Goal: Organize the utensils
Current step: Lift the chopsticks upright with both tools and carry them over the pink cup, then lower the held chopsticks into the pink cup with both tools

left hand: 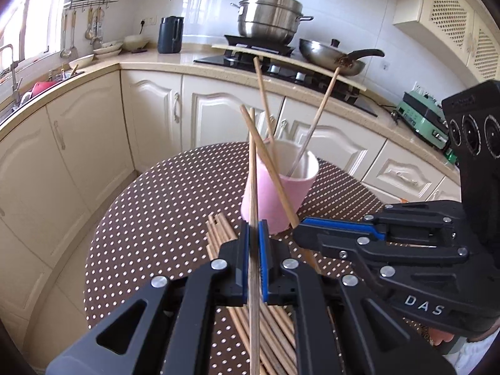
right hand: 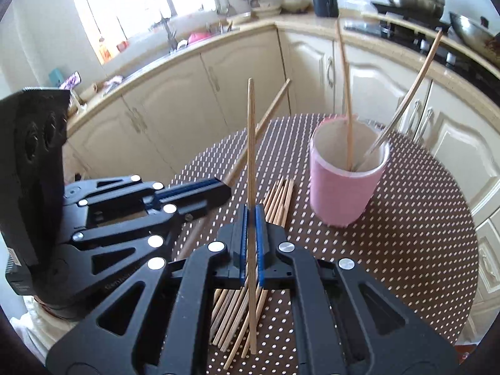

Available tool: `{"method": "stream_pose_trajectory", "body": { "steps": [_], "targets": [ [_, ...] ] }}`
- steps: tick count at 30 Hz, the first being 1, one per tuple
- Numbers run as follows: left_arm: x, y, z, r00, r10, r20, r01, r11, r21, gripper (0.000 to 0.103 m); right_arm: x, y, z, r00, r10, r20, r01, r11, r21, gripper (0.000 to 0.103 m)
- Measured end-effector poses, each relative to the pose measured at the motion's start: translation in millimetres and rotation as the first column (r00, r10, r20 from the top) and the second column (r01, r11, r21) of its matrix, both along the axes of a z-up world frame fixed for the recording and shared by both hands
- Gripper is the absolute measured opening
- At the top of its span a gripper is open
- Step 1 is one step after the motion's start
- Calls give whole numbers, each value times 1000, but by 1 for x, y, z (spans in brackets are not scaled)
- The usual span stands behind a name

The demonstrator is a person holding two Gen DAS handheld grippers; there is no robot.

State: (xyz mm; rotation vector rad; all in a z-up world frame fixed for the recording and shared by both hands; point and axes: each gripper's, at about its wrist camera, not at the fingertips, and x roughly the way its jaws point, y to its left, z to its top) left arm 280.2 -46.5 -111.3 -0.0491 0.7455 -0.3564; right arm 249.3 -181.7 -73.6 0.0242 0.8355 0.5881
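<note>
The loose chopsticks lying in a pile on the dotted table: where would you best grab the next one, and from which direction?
Probably near the middle of its length, coming from above with the fingers straddling it crosswise. The pile of chopsticks lies flat on the table, each stick thin and long; an outer stick at the pile's edge leaves room for the fingers.

One pink cup (right hand: pixel 343 184) stands on the one dotted table (right hand: pixel 406 250), with two chopsticks (right hand: pixel 348 115) in it. Two grippers, left (left hand: pixel 253 240) and right (right hand: pixel 251 228), each pinch one chopstick (right hand: pixel 250 143). The loose pile (right hand: pixel 278 198) runs past a dozen; I cannot count it exactly.
</note>
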Motion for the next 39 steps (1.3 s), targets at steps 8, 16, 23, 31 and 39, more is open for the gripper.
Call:
{"method": "stream_pose_trajectory", "body": {
  "steps": [8, 16, 23, 31, 39],
  "targets": [
    [17, -22, 22, 996, -27, 84, 32, 998, -60, 6, 8, -12, 25, 997, -57, 60, 52, 995, 90, 5],
    [38, -36, 44, 977, -5, 215, 36, 990, -138, 6, 28, -39, 42, 983, -138, 117, 114, 975, 192, 5],
    [56, -45, 57, 953, 12, 304, 51, 979, -197, 6, 46, -55, 51, 970, -178, 166, 129, 954, 270, 5],
    [74, -52, 68, 919, 36, 393, 66, 968, -243, 6, 60, -66, 58, 948, -234, 216, 159, 935, 319, 5],
    [85, -57, 74, 890, 61, 452, 76, 957, -280, 6, 72, -73, 59, 929, -275, 249, 178, 920, 349, 5]
  ]
}}
